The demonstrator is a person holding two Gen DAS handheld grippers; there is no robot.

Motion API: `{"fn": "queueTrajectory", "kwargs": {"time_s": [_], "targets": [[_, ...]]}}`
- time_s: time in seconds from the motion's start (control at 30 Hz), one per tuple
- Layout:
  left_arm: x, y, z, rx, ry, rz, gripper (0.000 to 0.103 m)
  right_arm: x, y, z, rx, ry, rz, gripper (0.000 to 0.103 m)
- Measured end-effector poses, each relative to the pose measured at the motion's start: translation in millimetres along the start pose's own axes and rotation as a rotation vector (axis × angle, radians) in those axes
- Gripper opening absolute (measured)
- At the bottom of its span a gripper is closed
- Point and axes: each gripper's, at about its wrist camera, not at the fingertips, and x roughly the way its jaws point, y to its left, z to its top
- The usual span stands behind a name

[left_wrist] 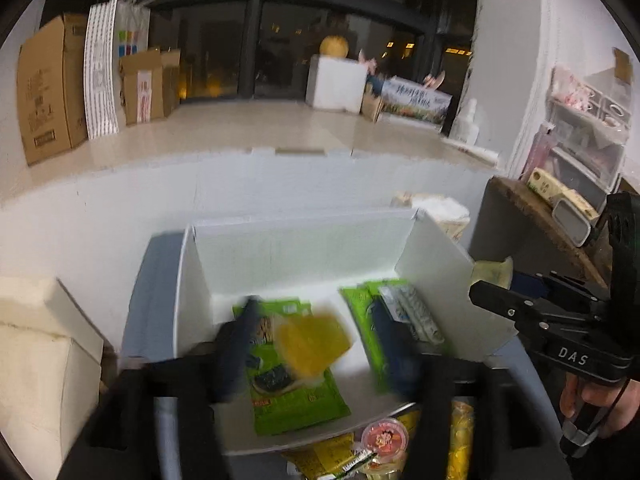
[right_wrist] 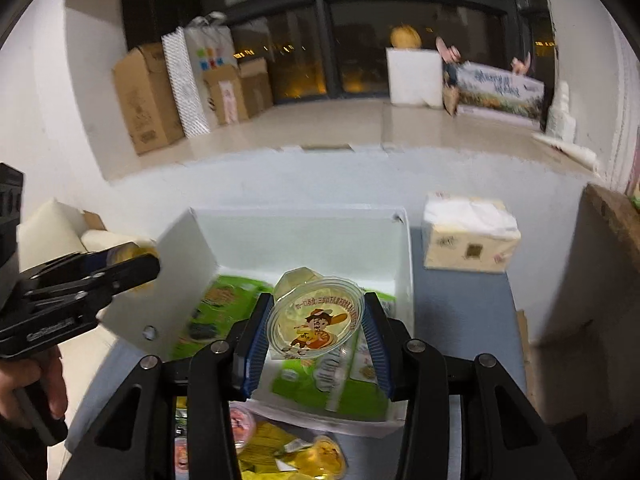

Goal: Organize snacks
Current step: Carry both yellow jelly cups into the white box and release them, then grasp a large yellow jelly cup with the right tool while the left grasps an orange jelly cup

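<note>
A white open box (left_wrist: 296,248) (right_wrist: 304,232) stands on a blue-grey surface with green snack packets (left_wrist: 296,396) (right_wrist: 224,304) inside. In the left wrist view, my left gripper (left_wrist: 320,344) is wide open above the box, blurred, with a yellow jelly cup (left_wrist: 312,344) loose between its fingers (left_wrist: 236,352), over a green packet. In the right wrist view, my right gripper (right_wrist: 316,320) is shut on a clear yellow jelly cup (right_wrist: 316,316) with a cartoon lid, held above the box's front part. The right gripper also shows at the right of the left wrist view (left_wrist: 496,296), holding its cup.
Loose snacks lie in front of the box: a pink jelly cup (left_wrist: 384,436), yellow packets (right_wrist: 280,444) and another yellow cup (right_wrist: 324,456). A tissue pack (right_wrist: 468,236) sits right of the box. A wooden shelf (left_wrist: 548,224) stands at the right, white foam blocks (left_wrist: 36,336) at the left.
</note>
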Motion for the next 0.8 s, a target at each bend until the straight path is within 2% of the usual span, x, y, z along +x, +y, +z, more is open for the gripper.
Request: {"fn": "queueTrajectory", "kwargs": {"time_s": [0.03, 0.07, 0.1, 0.3, 0.5, 0.7, 0.8], "targets": [[1.4, 0.1, -2.4, -0.004, 0.002, -0.006, 0.103, 1.1, -2.4, -1.5, 0.006, 0.006, -0.001, 0.091], [0.9, -0.4, -4.3, 0.000, -0.003, -0.007, 0.103, -0.4, -4.4, -3.1, 0.013, -0.006, -0.005, 0.099], [0.9, -0.7, -6.5, 0.006, -0.001, -0.005, 0.103, -4.2, -7.1, -4.1, 0.022, -0.028, 0.000, 0.101], [-9.4, 1.7, -15.3, 0.006, -0.001, 0.002, 0.103, -30.1, -20.1, -8.2, 0.108, -0.059, 0.049, 0.103], [-35.2, -2.2, -33.0, 0.024, -0.012, -0.002, 0.103, -58.7, -14.2, -23.0, 0.107, -0.080, 0.052, 0.103], [-77.3, -12.4, -61.4, 0.032, -0.051, -0.021, 0.103, -95.2, 0.8, -59.0, 0.048, -0.098, 0.048, 0.103], [-100.4, -18.5, -82.1, 0.026, -0.066, -0.029, 0.103, -101.3, 3.8, -87.0, 0.045, -0.072, 0.034, 0.103]]}}
